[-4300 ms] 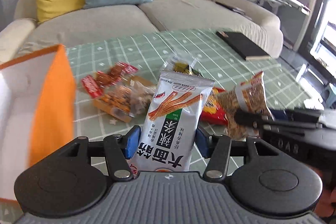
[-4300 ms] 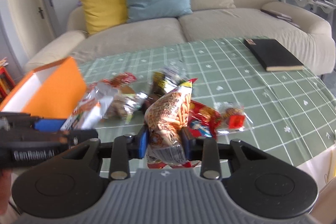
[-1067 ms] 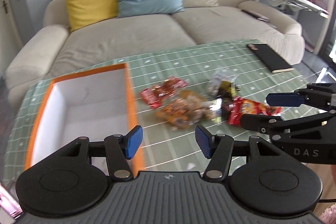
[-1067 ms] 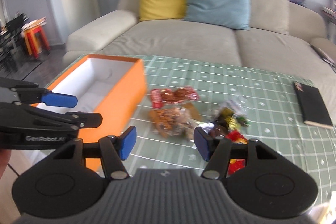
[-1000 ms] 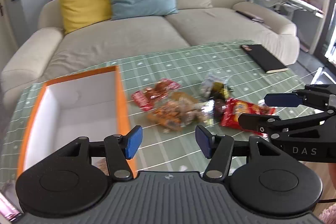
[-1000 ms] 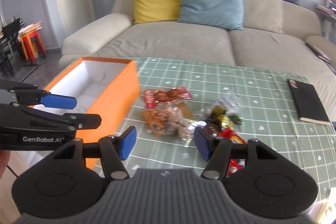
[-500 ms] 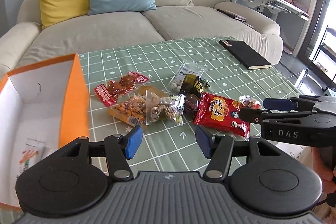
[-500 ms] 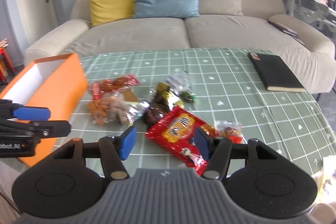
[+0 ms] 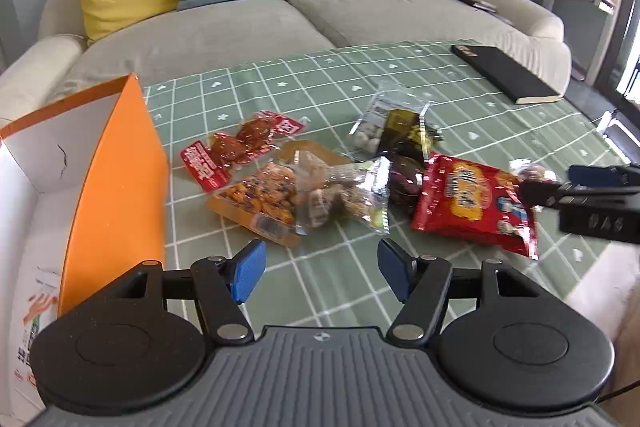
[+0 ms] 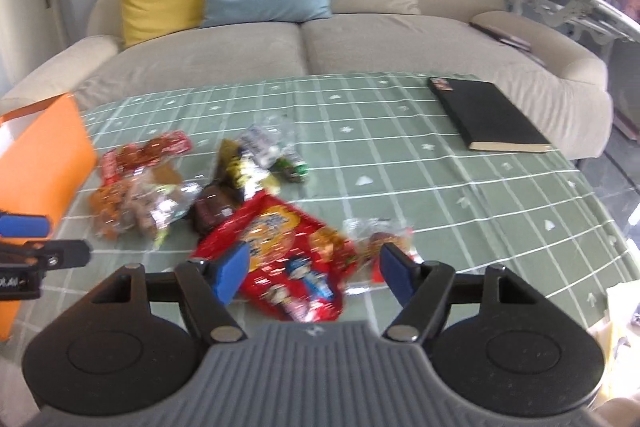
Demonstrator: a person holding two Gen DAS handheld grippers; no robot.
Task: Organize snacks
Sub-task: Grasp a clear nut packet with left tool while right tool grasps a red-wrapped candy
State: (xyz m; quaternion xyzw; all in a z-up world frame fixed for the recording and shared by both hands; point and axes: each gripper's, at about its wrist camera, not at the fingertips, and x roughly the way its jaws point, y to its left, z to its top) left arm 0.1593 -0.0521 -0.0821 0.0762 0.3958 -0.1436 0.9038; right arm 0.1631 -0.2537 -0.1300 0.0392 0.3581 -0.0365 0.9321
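Several snack packets lie heaped on the green checked tablecloth (image 9: 320, 79). A big red bag (image 9: 472, 205) (image 10: 280, 247) lies nearest the right gripper (image 10: 314, 273), whose jaws are opening above it without touching it. An orange nut packet (image 9: 260, 201), a clear packet (image 9: 348, 197) and a red meat packet (image 9: 240, 147) lie just beyond the left gripper (image 9: 320, 269), whose jaws are also opening with nothing between them. The orange box (image 9: 116, 163) (image 10: 40, 155) stands at the left with a snack packet (image 9: 36, 315) inside.
A black notebook (image 9: 504, 73) (image 10: 484, 115) lies at the table's far right. A small clear packet (image 10: 380, 241) sits right of the red bag. Behind the table is a beige sofa (image 9: 248, 23) with yellow and blue cushions. The table's near right edge (image 10: 608, 295) is close.
Both grippers have dropped toward the snack pile and swung right, away from the orange box; both sets of jaws stand wider. The packets held earlier are gone from the jaws.
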